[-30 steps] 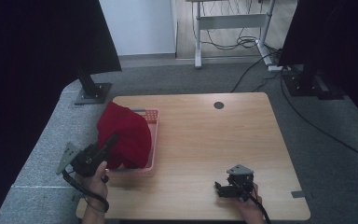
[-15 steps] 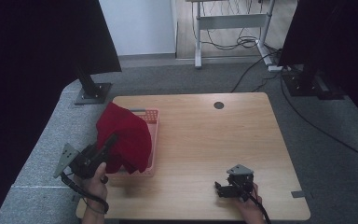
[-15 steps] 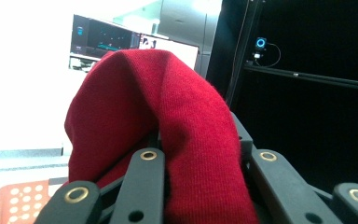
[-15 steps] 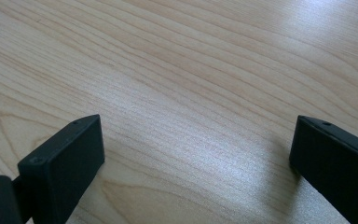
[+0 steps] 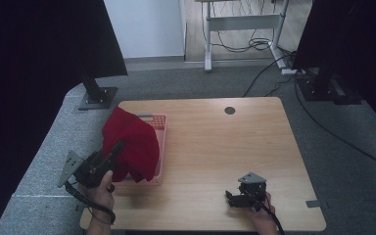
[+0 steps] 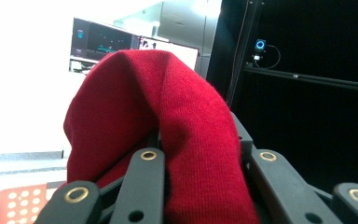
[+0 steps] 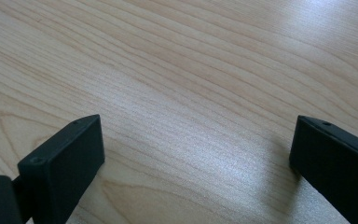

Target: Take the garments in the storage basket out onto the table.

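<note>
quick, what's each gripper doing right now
left gripper: shut on the red cloth, lifted above the pink basket.
right gripper: open, holding nothing, low over the wooden table.

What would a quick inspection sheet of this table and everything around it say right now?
Surface: wooden table, bare grain, round port near the far edge.
Job's things: red cloth lifted over the pink basket.
Clutter: nothing seen.
Tongs: left tongs shut on the red cloth; right tongs open, resting on the table.
Cables: one trails from each tool; more lie on the floor beyond.
Surroundings: grey carpet, dark screens, a desk frame.
</note>
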Available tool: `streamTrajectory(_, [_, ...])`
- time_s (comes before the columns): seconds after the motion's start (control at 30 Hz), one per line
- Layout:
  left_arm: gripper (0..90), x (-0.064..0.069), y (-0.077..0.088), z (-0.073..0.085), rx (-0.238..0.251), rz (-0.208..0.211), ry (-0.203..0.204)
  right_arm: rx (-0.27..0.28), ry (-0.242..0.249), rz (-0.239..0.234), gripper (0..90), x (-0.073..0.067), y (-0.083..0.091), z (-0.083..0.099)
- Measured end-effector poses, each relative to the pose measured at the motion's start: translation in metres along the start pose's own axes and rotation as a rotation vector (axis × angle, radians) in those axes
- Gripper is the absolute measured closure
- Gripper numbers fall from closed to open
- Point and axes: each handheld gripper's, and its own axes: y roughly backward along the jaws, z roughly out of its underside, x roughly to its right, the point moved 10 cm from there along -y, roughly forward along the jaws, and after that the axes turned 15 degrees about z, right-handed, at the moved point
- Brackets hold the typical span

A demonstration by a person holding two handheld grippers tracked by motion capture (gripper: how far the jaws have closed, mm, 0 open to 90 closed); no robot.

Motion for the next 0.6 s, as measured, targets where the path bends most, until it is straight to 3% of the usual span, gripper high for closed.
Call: streamTrajectory(0.6, [73.9,0.0101,-0.0066,-0.0081,0.021,0.010,-0.004,0.001,0.006,-0.007,2.8,-0.0009,0.0004,0.0001])
